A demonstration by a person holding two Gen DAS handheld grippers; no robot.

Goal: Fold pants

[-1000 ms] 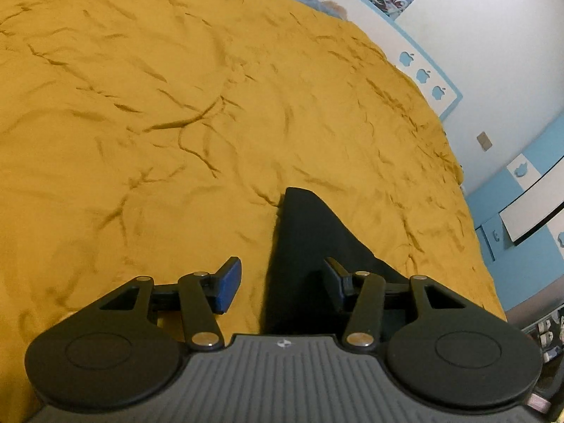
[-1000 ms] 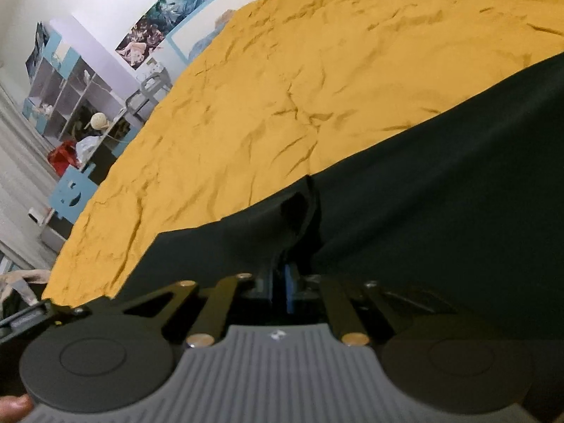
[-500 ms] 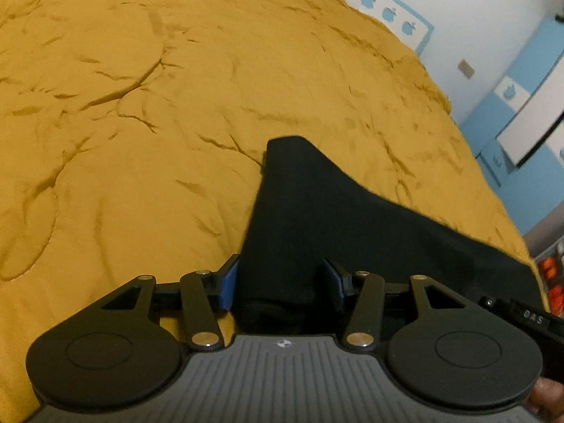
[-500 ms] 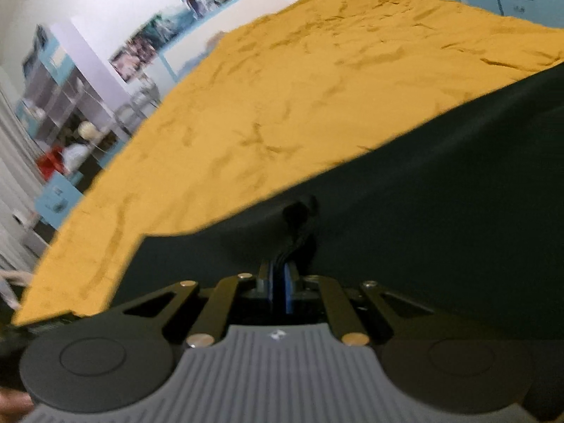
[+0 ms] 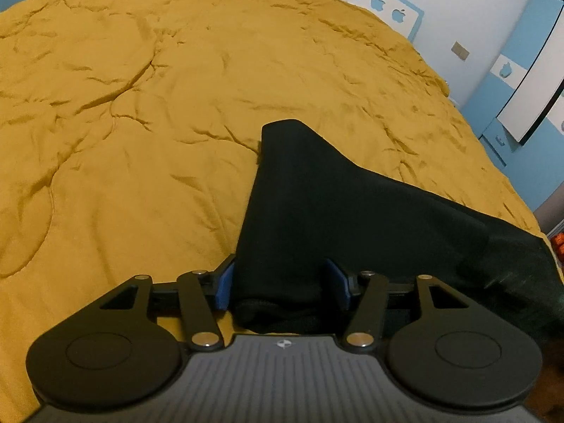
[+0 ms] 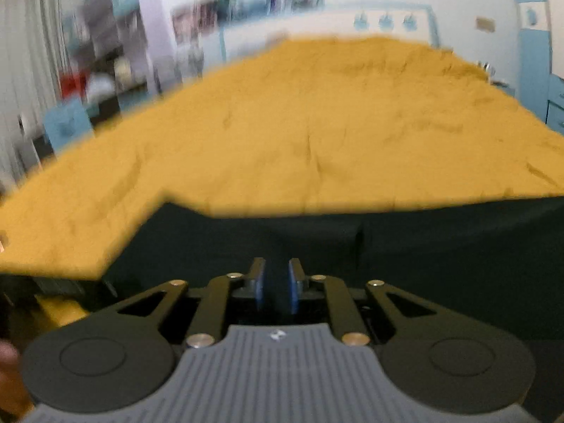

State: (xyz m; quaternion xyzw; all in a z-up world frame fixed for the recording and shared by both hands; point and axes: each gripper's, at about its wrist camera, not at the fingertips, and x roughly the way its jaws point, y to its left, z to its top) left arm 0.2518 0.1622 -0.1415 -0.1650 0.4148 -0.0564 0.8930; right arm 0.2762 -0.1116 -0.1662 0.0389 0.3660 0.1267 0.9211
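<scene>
The black pants (image 5: 338,211) lie on a mustard-yellow bed cover (image 5: 141,105). In the left wrist view one end of them runs back between the blue pads of my left gripper (image 5: 280,287), whose jaws stand wide apart around the bunched cloth. In the right wrist view the pants (image 6: 423,257) spread across the lower frame. My right gripper (image 6: 276,289) has its jaws slightly apart with dark cloth between them; the view is blurred by motion.
The yellow cover (image 6: 317,134) fills the bed. A white wall with blue apple cut-outs (image 5: 379,1) stands behind it. Blue cabinets (image 5: 511,81) are at the right, and shelves with clutter (image 6: 105,53) at the left in the right wrist view.
My left gripper has moved onto the pants end, which now sits between its open jaws. My right gripper's jaws have parted slightly, and it has swung level.
</scene>
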